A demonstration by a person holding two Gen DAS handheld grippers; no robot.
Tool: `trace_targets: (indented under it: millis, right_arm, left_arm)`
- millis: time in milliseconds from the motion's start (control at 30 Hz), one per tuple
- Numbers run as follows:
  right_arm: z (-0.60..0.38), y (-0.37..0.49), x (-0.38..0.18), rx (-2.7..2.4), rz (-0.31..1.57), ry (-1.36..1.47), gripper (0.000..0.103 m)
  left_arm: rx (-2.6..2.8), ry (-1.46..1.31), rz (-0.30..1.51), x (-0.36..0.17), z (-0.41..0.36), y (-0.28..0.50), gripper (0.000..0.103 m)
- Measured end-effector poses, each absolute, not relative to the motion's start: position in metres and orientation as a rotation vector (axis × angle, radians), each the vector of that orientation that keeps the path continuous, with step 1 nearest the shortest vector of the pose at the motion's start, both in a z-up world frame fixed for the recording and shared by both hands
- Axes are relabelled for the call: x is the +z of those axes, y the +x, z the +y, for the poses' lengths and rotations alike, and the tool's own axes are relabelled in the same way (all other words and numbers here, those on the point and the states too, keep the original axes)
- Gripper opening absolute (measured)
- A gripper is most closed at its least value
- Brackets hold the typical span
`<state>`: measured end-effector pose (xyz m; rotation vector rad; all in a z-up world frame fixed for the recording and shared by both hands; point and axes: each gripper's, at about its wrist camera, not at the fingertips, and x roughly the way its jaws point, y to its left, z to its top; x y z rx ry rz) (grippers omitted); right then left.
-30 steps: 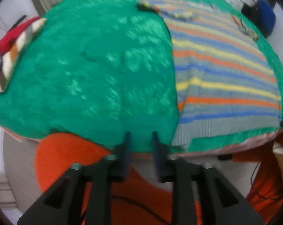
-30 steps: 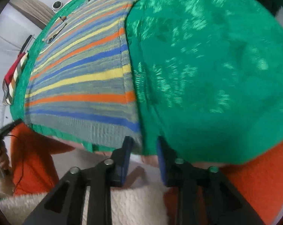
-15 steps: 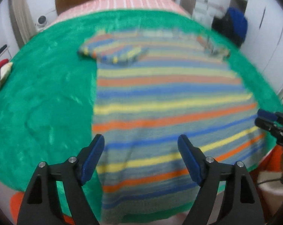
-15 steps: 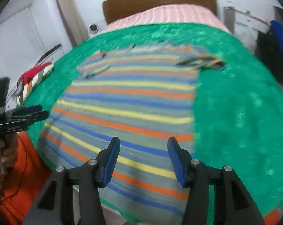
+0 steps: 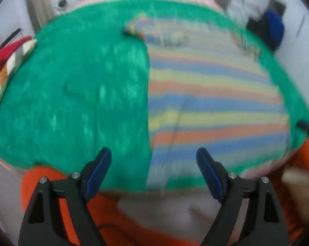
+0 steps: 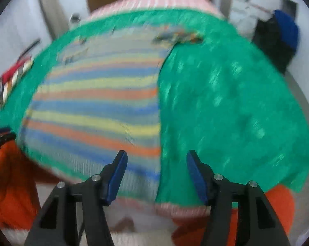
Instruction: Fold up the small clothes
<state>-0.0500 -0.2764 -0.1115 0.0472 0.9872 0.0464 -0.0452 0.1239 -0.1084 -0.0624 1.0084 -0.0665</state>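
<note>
A small knitted sweater striped in blue, yellow, orange and grey lies flat on the green blanket, sleeves folded in at the far end. My left gripper hovers over the sweater's near left hem corner. Its jaws are opening wide and nothing is between the pads. In the right wrist view the sweater fills the left half of the blanket. My right gripper hangs over the near right hem corner, jaws opening, with nothing gripped. Both views are blurred by motion.
A folded red and striped cloth lies at the blanket's left edge. Pink striped bedding and a brown headboard are at the far end. A dark blue and black bundle stands at the far right. The person's orange clothing is below the bed's near edge.
Both pairs of jaws have spread from a narrow gap to wide. Both grippers have risen from the bed's near edge, and the far end of the bed has come into view. The sweater lies as before.
</note>
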Motion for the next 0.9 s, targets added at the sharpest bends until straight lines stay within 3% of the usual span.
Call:
trace_targets:
  millis: [233,467,533,600,700,900]
  right_arm:
    - [-0.235,-0.023,-0.102,0.094,0.851,0.069,0.066]
    - [-0.196,-0.018,-0.142,0.159,0.892,-0.087,0.066]
    - [-0.198,-0.015,-0.156,0.168,0.947,-0.074,0.071]
    - [-0.199,-0.014,-0.162,0.170,0.936,-0.069,0.083]
    - [-0.195,-0.014,-0.165,0.168,0.928,-0.091,0.090]
    - [-0.191,-0.017,-0.167,0.163,0.914,-0.112,0.095]
  left_arm:
    - [-0.060,-0.077,0.883,-0.089,0.087,0.004,0.097]
    - [-0.048,0.018,1.032,-0.175,0.056,0.023,0.099]
    - [-0.041,0.049,0.988,-0.179,0.052,0.018,0.103]
    - [-0.045,0.062,0.977,-0.179,0.051,0.016,0.103]
    - [-0.051,0.037,0.978,-0.179,0.055,0.016,0.103]
    - [-0.039,0.051,0.949,-0.180,0.053,0.010,0.103]
